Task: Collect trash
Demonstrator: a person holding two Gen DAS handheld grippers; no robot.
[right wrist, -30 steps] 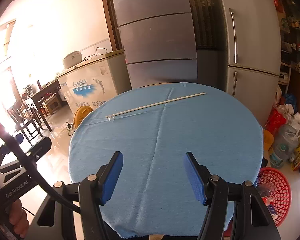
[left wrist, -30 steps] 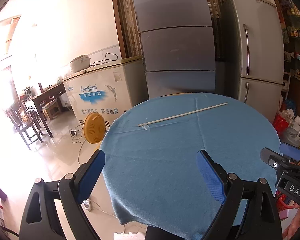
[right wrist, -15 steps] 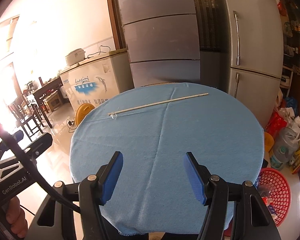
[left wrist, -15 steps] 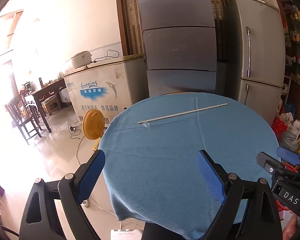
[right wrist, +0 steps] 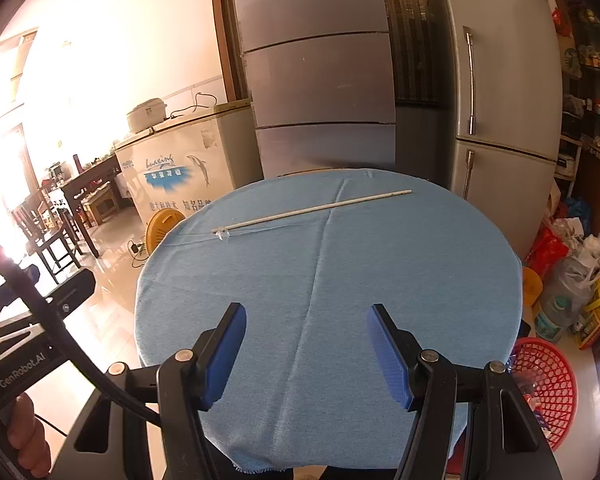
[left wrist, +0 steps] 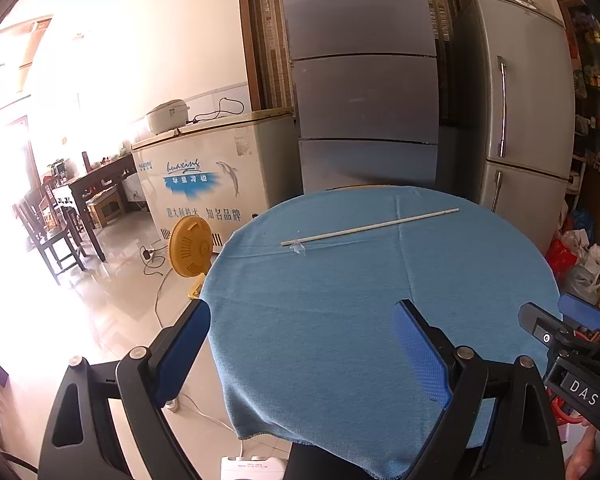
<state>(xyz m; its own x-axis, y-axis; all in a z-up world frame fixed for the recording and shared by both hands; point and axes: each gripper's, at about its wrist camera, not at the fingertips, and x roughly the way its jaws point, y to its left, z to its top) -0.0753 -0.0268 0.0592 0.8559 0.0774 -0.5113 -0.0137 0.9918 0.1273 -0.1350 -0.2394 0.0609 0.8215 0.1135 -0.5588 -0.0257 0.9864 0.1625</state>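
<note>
A long thin white stick (left wrist: pixel 370 227) (right wrist: pixel 312 210) lies across the far half of the round table with the blue cloth (left wrist: pixel 340 320) (right wrist: pixel 420 272). A small clear scrap (left wrist: pixel 299 246) (right wrist: pixel 223 234) sits at the stick's left end. My left gripper (left wrist: pixel 302 340) hovers wide open over the table's near left edge, nothing between its blue pads. My right gripper (right wrist: pixel 306 344) stands open over the near edge, also with nothing in it. Both are well short of the stick. A red mesh basket (right wrist: pixel 548 384) stands on the floor at the table's right.
Two grey fridges (left wrist: pixel 364 92) (left wrist: pixel 516 128) and a white chest freezer (left wrist: pixel 212 176) stand behind the table. A yellow fan (left wrist: pixel 190 246) and cables lie on the floor at left. Bags and bottles (right wrist: pixel 572 280) crowd the right floor. A dark dining table with chairs (left wrist: pixel 72 200) is far left.
The left wrist view has shifted slightly, with the table sliding a little to the right in it. The right gripper has stayed put; both jaws keep the same opening.
</note>
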